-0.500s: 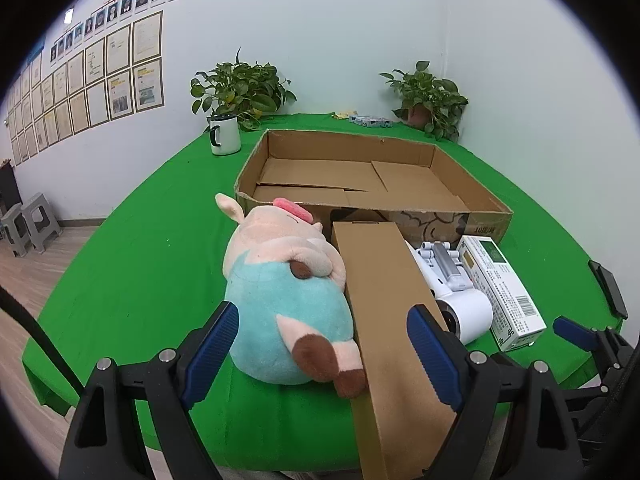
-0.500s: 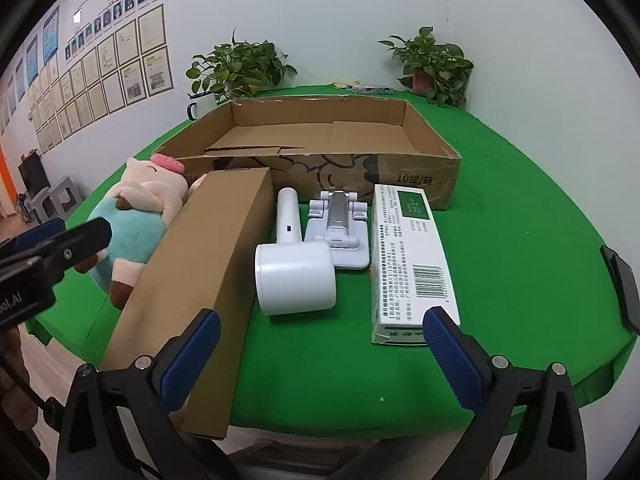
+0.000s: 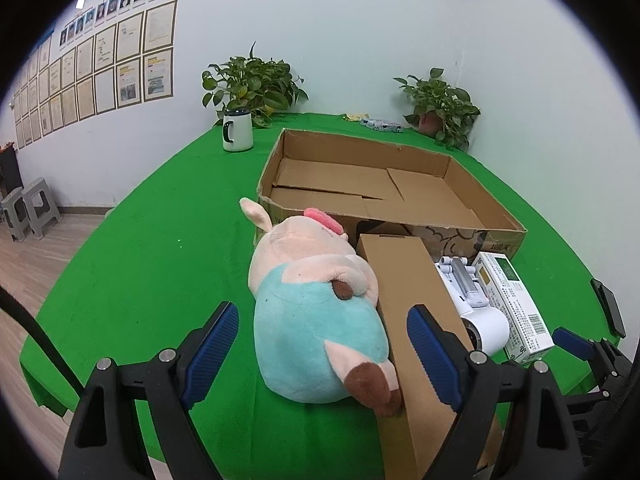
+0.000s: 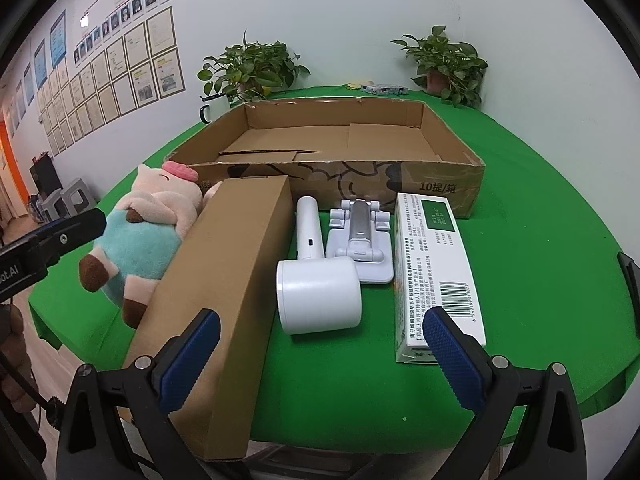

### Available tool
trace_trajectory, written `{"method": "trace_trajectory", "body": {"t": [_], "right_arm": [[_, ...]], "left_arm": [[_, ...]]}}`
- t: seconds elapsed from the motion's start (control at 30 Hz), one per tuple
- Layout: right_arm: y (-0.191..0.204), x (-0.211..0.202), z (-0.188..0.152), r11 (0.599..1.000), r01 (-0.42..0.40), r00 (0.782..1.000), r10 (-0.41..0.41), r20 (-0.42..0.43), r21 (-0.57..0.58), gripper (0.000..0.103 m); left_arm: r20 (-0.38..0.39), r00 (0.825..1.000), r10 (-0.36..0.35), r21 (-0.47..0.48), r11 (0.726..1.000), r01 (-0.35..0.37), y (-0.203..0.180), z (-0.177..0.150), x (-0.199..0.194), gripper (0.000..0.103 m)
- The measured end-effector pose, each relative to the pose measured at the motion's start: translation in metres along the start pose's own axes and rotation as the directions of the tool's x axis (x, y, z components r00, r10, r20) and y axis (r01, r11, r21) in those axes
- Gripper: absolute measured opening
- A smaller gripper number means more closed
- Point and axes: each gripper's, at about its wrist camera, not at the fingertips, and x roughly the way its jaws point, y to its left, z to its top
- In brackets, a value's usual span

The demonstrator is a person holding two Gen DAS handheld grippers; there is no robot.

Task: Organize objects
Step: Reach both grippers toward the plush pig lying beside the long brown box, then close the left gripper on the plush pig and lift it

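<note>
**Q:** Since half a second ago, what has moved?

**A:** Both grippers have edged forward over the near edge of the green table (image 3: 132, 264). The left gripper (image 3: 322, 354) is now closer to the plush pig (image 3: 316, 312), and the right gripper (image 4: 320, 356) is closer to the white items. Nothing on the table has shifted.

**Q:** How do the claws stand?

**A:** Both are spread wide and hold nothing. In the left wrist view the blue pads flank the pig's rear, one out to its left and one over the long brown carton (image 3: 416, 312). In the right wrist view one pad sits over that carton (image 4: 224, 280) and the other in front of the near end of the white and green medicine box (image 4: 434, 272).

**Q:** Where are the things to organize?

**A:** They lie in a row in front of a large open cardboard box (image 4: 440, 184), which sits further back. From left to right: the pig (image 4: 148, 232) lying on its side and leaning against the brown carton, then a white handheld device with a round head (image 4: 318, 292), a white folding stand (image 4: 360, 240), and the medicine box. The device and stand touch or nearly touch; I cannot tell which.

**Q:** Anything else?

**A:** A white mug (image 3: 237, 131) and two potted plants (image 3: 256, 84) stand by the far wall.
</note>
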Motion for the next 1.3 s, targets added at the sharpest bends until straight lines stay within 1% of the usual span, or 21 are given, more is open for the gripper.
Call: {"method": "trace_trajectory", "body": {"t": [0.07,0.17,0.23,0.33,0.37,0.4,0.53,0.57,0.73,0.83,1.03,1.1,1.13,1.2,1.27,1.3], "right_arm": [[0.002,0.001,0.001,1.000,-0.014,1.000,0.014,-0.006,0.000,0.102],[0.004,0.003,0.002,0.999,-0.039,0.999,0.039,-0.013,0.004,0.102],[0.006,0.005,0.002,0.999,-0.047,0.999,0.046,-0.020,-0.001,0.102],[0.010,0.006,0.003,0.998,-0.056,0.998,0.055,-0.024,-0.016,0.102],[0.011,0.006,0.003,0.998,-0.057,0.998,0.056,-0.023,-0.021,0.102],[0.013,0.006,0.004,0.998,-0.056,0.998,0.056,-0.022,-0.026,0.102],[0.017,0.005,0.007,0.997,-0.061,0.998,0.060,-0.016,-0.041,0.102],[0.018,0.005,0.008,0.997,-0.061,0.998,0.060,-0.015,-0.042,0.102],[0.022,0.004,0.013,0.996,-0.075,0.997,0.074,-0.017,-0.049,0.102],[0.026,0.001,0.019,0.993,-0.099,0.995,0.099,-0.013,-0.060,0.102],[0.040,-0.006,0.037,0.980,-0.171,0.985,0.172,0.004,-0.099,0.102],[0.048,-0.007,0.046,0.968,-0.227,0.973,0.229,-0.001,-0.110,0.102],[0.052,-0.007,0.051,0.957,-0.269,0.963,0.270,-0.009,-0.111,0.102],[0.061,-0.005,0.062,0.931,-0.350,0.937,0.348,-0.033,-0.104,0.102],[0.074,0.001,0.073,0.898,-0.430,0.903,0.425,-0.068,-0.091,0.102],[0.079,0.005,0.077,0.885,-0.457,0.889,0.451,-0.084,-0.088,0.102]], "left_arm": [[-0.029,1.000,-0.011,-0.012,1.000,0.011,0.003,-0.001,0.007,0.086],[-0.071,0.996,-0.054,-0.039,0.998,0.051,0.009,-0.004,0.017,0.086],[-0.101,0.993,-0.065,-0.054,0.997,0.060,0.011,-0.006,0.025,0.086],[-0.140,0.983,-0.120,-0.089,0.990,0.108,0.016,-0.011,0.035,0.085],[-0.147,0.981,-0.128,-0.098,0.989,0.114,0.017,-0.013,0.038,0.085],[-0.148,0.981,-0.124,-0.106,0.988,0.109,0.019,-0.014,0.041,0.084],[-0.152,0.980,-0.130,-0.108,0.988,0.115,0.025,-0.015,0.046,0.074],[-0.149,0.980,-0.132,-0.107,0.987,0.117,0.026,-0.015,0.046,0.073],[-0.141,0.981,-0.135,-0.098,0.988,0.122,0.030,-0.017,0.040,0.059],[-0.135,0.981,-0.141,-0.107,0.986,0.127,0.036,-0.017,0.035,0.055],[-0.113,0.987,-0.112,-0.084,0.991,0.103,0.048,-0.022,0.014,0.054],[-0.106,0.989,-0.100,-0.080,0.992,0.092,0.053,-0.025,0.006,0.054],[-0.103,0.990,-0.094,-0.075,0.993,0.087,0.055,-0.027,0.003,0.054],[-0.101,0.991,-0.087,-0.072,0.994,0.080,0.058,-0.032,-0.003,0.054],[-0.100,0.991,-0.088,-0.075,0.994,0.081,0.063,-0.038,-0.008,0.054],[-0.099,0.991,-0.088,-0.074,0.994,0.081,0.065,-0.040,-0.010,0.054]]}}
